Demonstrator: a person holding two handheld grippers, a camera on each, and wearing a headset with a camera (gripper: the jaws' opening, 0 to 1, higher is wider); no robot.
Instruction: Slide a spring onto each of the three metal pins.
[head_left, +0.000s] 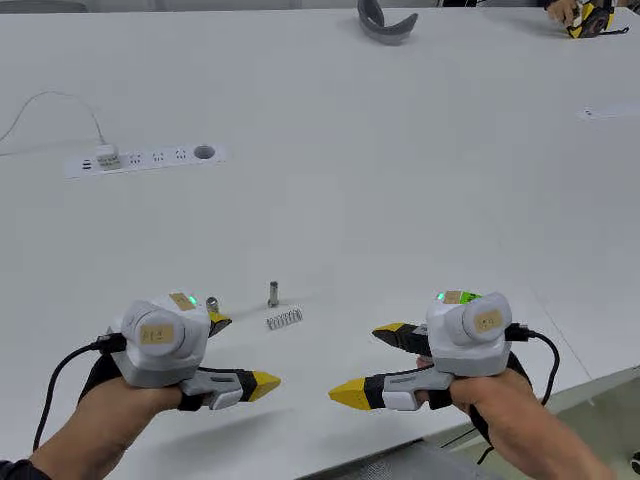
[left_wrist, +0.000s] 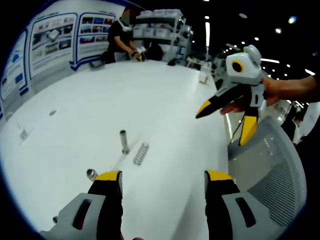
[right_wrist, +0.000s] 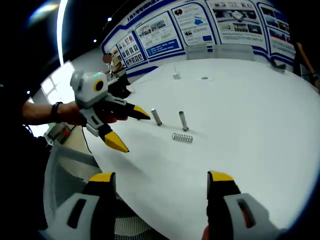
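Print on the posters is too small to read. The left tool and right tool hover open and empty. The spring lies on the surface beside an upright pin, just ahead of the left tool.

Gripper views opposed across spring

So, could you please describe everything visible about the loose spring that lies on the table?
The spring is a short coil of thin, silvery metal wire. It lies on its side on the white table, loose and not on any pin. It rests beside a bare upright metal pin, close to its base but apart from it. Only the table touches it.
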